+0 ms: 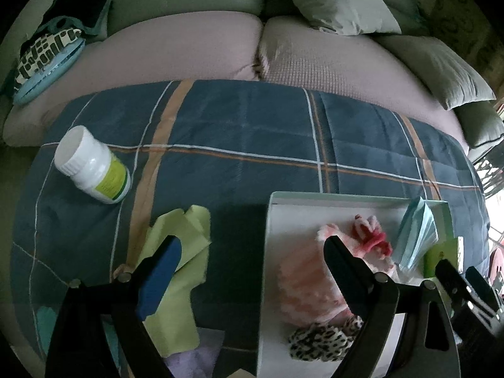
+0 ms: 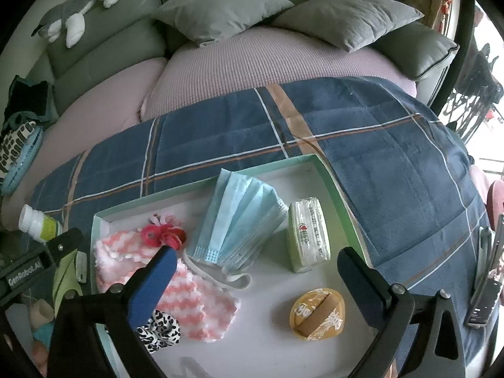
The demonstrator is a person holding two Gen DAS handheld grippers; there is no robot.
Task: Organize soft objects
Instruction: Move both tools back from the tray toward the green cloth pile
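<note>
- Both my grippers hang with fingers spread apart and hold nothing: the left gripper [image 1: 252, 252] hangs over the left wall of the tray [image 2: 334, 186], the right gripper [image 2: 256, 263] over its middle.
- The soft things already lie inside the tray: a fluffy pink-and-white cloth [image 2: 195, 302] at its left end, a leopard-print scrunchie [image 2: 160, 330] at the near-left corner, a pleated blue face mask [image 2: 239, 220] at the centre.
- A thin, limp yellow-green cloth [image 1: 176, 252] lies outside the tray, just left of it on the blue plaid blanket [image 1: 239, 148]; I judge it the next piece to collect.
- Risk: the flat cloth gives little to pinch, so my left fingers could catch the blanket with it and drag the tray.
- Risk: the smooth white bottle [image 1: 91, 163], on its side further left of the tray, may roll if the quilted blanket shifts.
- Risk: the mask's ear loops trail loose toward the pink cloth and could snag a finger.
</note>
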